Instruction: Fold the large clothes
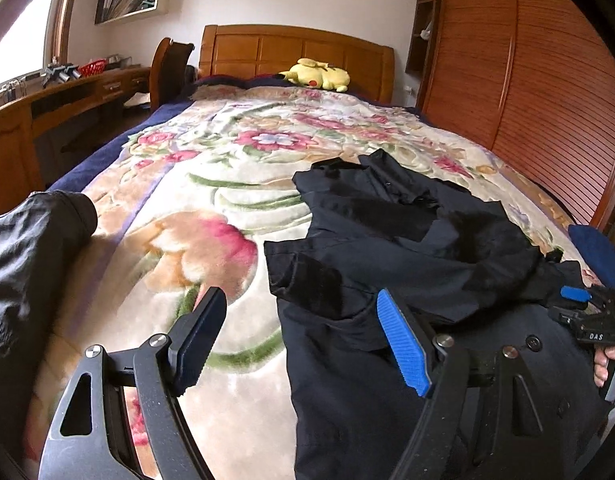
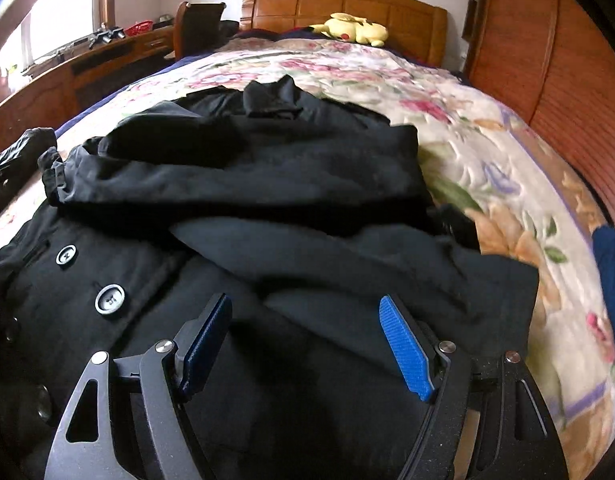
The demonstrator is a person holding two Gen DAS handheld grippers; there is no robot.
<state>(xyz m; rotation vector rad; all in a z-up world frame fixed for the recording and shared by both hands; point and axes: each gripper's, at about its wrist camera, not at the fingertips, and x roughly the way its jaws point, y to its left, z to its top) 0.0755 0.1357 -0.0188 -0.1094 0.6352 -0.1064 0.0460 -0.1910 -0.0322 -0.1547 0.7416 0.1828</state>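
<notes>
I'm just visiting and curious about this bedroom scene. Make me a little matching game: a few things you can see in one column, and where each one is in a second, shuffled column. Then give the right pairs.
Things:
1. black coat
2. yellow plush toy
3. red basket
4. left gripper

Places:
A. on the wooden desk by the window
B. at the head of the bed, by the headboard
C. open, above the coat's edge and the floral blanket
D. spread rumpled on the floral blanket

Pairs: 1-D, 2-B, 3-A, 4-C
</notes>
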